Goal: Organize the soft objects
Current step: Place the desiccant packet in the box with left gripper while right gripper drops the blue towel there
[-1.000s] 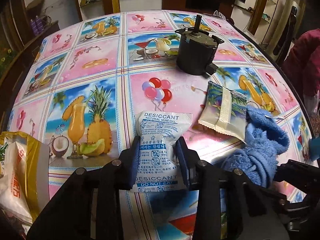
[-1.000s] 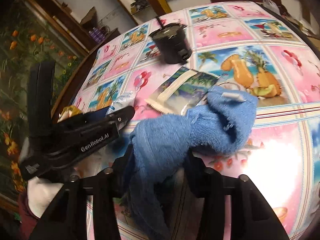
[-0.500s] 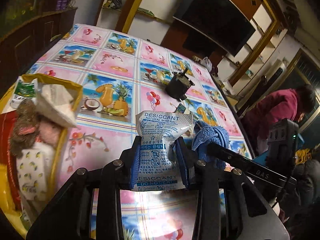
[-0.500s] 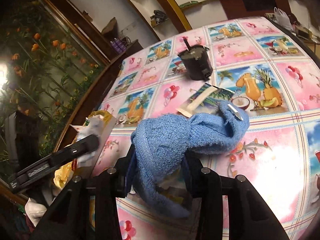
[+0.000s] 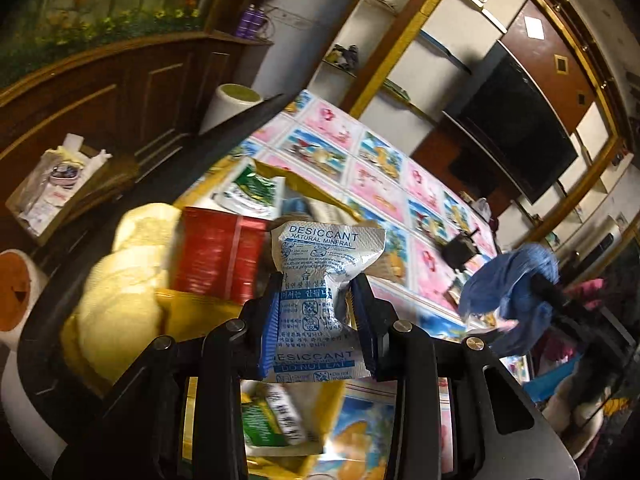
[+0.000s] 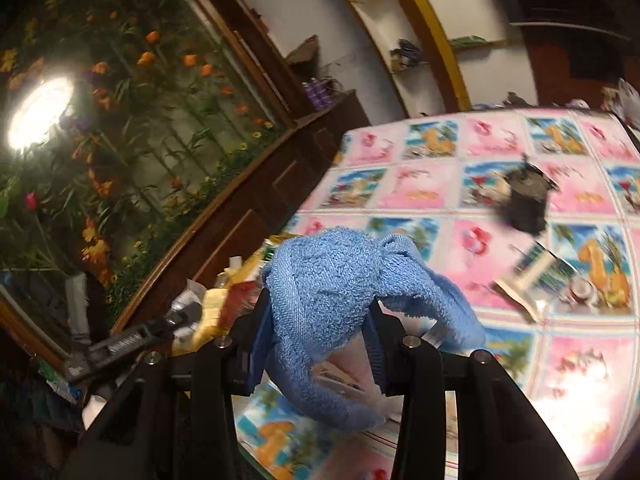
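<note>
My left gripper (image 5: 318, 286) is shut on a white and blue desiccant packet (image 5: 328, 248), which hangs above an open yellow bag (image 5: 200, 312) at the table's left edge. In the bag lie a red packet (image 5: 220, 256), pale yellow soft pieces (image 5: 120, 300) and a green and white sachet (image 5: 248, 192). My right gripper (image 6: 320, 304) is shut on a bunched blue towel (image 6: 332, 276), held up in the air over the table. The same blue towel (image 5: 512, 284) shows to the right in the left wrist view. In the right wrist view the left gripper (image 6: 124, 344) sits low at the left.
A black motor-like part (image 6: 526, 204) stands mid-table on the pink and blue patterned cloth (image 6: 580, 380). A flat tropical-print sachet (image 6: 532, 276) lies near it. A dark wooden cabinet (image 5: 120, 92) runs along the left, with white rolls (image 5: 232, 104) beside the table.
The left gripper swung left with the desiccant packet, from over the table to above the yellow bag, and rolled. The right gripper lifted the blue towel off the table.
</note>
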Demonstrator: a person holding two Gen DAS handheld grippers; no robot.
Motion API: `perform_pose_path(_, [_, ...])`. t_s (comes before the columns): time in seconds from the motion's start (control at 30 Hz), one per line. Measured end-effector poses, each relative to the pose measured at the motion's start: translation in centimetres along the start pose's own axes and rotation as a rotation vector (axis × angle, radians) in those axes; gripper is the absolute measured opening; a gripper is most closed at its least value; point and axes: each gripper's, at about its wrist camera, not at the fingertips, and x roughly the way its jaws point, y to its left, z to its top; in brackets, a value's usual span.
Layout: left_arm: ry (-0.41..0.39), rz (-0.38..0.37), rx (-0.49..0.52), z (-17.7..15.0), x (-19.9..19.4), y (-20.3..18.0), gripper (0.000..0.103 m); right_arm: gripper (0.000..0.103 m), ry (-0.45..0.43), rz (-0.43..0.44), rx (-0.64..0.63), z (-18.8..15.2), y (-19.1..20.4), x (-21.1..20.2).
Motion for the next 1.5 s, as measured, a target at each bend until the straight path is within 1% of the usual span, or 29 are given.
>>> perform_pose_path(0.13, [0.001, 0.053, 0.002, -0.1, 0.7, 1.3, 0.034, 0.041, 0.007, 0.02, -0.094, 2.0, 4.0, 2.2])
perform_pose_path(0.2, [0.005, 0.074, -0.002, 0.1, 1.5, 1.9, 0.036, 0.042, 0.012, 0.029, -0.14, 2.7, 6.2, 3.4])
perform_pose_path(0.23, [0.008, 0.081, -0.005, 0.3, 1.7, 2.2, 0.041, 0.042, 0.016, 0.036, -0.157, 3.0, 7.0, 4.0])
perform_pose_path(0.27, [0.012, 0.082, -0.009, 0.4, 1.8, 2.5, 0.047, 0.042, 0.023, 0.046, -0.178, 3.3, 8.0, 4.9])
perform_pose_path(0.33, [0.009, 0.073, -0.022, 0.5, 1.6, 3.4, 0.054, 0.042, 0.04, 0.064, -0.21, 3.6, 9.6, 6.6])
perform_pose_path(0.43, [-0.004, 0.052, -0.045, 0.6, 0.7, 4.4, 0.054, 0.043, 0.104, 0.091, -0.225, 4.0, 11.2, 10.3])
perform_pose_path(0.53, [-0.025, 0.04, -0.049, 0.6, -0.4, 4.9, 0.054, 0.043, 0.181, 0.112, -0.2, 4.1, 11.7, 14.3])
perform_pose_path(0.67, [-0.05, 0.038, -0.042, 0.4, -1.5, 5.5, 0.054, 0.043, 0.262, 0.12, -0.16, 3.9, 11.3, 19.0])
perform_pose_path(0.8, [-0.047, 0.041, -0.043, 0.4, -1.7, 6.0, 0.054, 0.043, 0.339, 0.097, -0.117, 3.3, 10.5, 23.0])
perform_pose_path(0.93, [-0.036, 0.049, -0.048, 0.2, -1.8, 6.5, 0.054, 0.044, 0.39, 0.059, -0.089, 2.4, 9.9, 25.3])
perform_pose_path(1.0, [-0.03, 0.053, -0.044, 0.2, -1.7, 6.4, 0.054, 0.044, 0.393, 0.033, -0.128, 2.2, 10.6, 25.5])
perform_pose_path(1.03, [-0.026, 0.053, -0.044, 0.1, -1.6, 6.4, 0.054, 0.047, 0.397, 0.019, -0.156, 2.0, 11.1, 25.4])
perform_pose_path(1.13, [-0.017, 0.048, -0.046, 0.0, -1.5, 6.1, 0.054, 0.053, 0.41, 0.027, -0.188, 1.9, 11.4, 25.1])
perform_pose_path(1.17, [-0.017, 0.048, -0.042, 0.0, -1.5, 6.0, 0.054, 0.054, 0.399, 0.041, -0.196, 2.0, 11.5, 24.4])
perform_pose_path(1.27, [-0.014, 0.051, -0.031, -0.2, -1.6, 5.3, 0.054, 0.061, 0.341, 0.046, -0.234, 2.7, 12.0, 22.2])
perform_pose_path(1.33, [-0.016, 0.054, -0.015, -0.4, -1.8, 4.6, 0.054, 0.061, 0.303, 0.046, -0.252, 3.1, 12.2, 20.7])
perform_pose_path(1.4, [-0.014, 0.058, 0.009, -0.6, -1.9, 3.6, 0.054, 0.061, 0.258, 0.049, -0.253, 3.4, 11.6, 18.5])
perform_pose_path(1.5, [-0.002, 0.062, 0.062, -1.1, -1.6, 1.5, 0.054, 0.061, 0.205, 0.068, -0.206, 3.6, 9.4, 15.5])
